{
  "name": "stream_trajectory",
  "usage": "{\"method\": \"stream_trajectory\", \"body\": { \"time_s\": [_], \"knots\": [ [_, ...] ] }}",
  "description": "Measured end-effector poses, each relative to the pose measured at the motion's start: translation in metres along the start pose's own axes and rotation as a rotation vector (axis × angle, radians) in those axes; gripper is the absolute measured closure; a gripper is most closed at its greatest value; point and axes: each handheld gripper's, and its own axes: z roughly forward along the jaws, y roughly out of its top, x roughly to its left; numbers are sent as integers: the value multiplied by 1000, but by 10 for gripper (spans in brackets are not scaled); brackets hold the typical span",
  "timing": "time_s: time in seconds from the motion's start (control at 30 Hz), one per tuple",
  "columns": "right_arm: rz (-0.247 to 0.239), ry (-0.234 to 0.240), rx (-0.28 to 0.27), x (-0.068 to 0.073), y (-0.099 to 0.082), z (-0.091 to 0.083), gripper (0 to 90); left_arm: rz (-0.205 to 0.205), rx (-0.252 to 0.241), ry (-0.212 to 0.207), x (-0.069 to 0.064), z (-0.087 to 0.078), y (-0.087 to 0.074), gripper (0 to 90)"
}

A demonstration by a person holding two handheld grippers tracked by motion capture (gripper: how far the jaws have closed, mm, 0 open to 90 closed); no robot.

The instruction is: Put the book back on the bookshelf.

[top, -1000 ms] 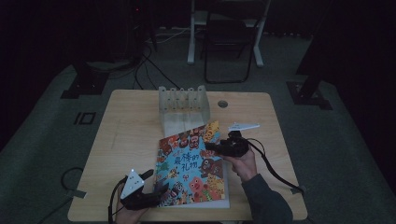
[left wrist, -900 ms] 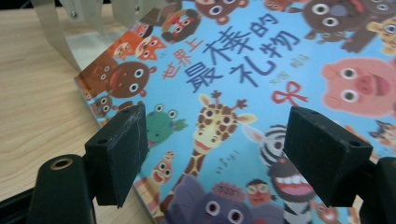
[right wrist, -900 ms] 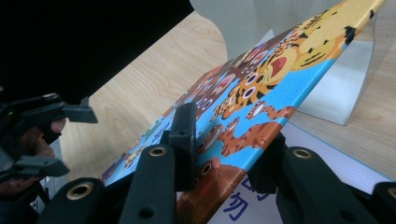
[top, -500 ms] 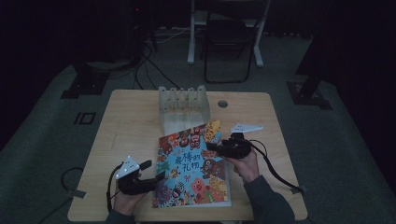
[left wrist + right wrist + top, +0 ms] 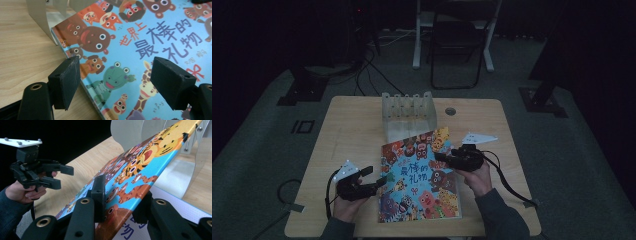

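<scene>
The children's picture book point(image 5: 419, 177) sits at lower centre of the high view, its long axis running from the bottom edge up toward the clear plastic file rack point(image 5: 407, 107) at the frame's middle. The right gripper point(image 5: 443, 158) is clamped on the book's right edge; in the right gripper view its jaws pinch the cover from both sides, and that edge is lifted and tilted toward the rack's dividers. The left gripper point(image 5: 379, 180), at lower left, has its jaws spread with nothing between them. In the left gripper view the book's left edge point(image 5: 75, 72) lies just ahead, between the two pads and below them. So the free edge is nearest the left hand, a short reach to the right in the high view. The dim lighting blurs the rack's slots, and the book's underside is hidden
</scene>
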Motion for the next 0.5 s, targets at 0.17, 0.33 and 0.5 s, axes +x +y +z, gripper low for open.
{"method": "stream_trajectory", "body": {
  "time_s": [0.17,0.33,0.5],
  "knots": [
    [-17,3,-15,1,0,-3,691,9,10,6,2,3,2,244],
    [-31,7,-30,2,0,-5,692,17,13,16,3,4,5,244],
    [-42,12,-44,2,-1,-7,695,25,11,16,6,5,9,248]
  ]
}}
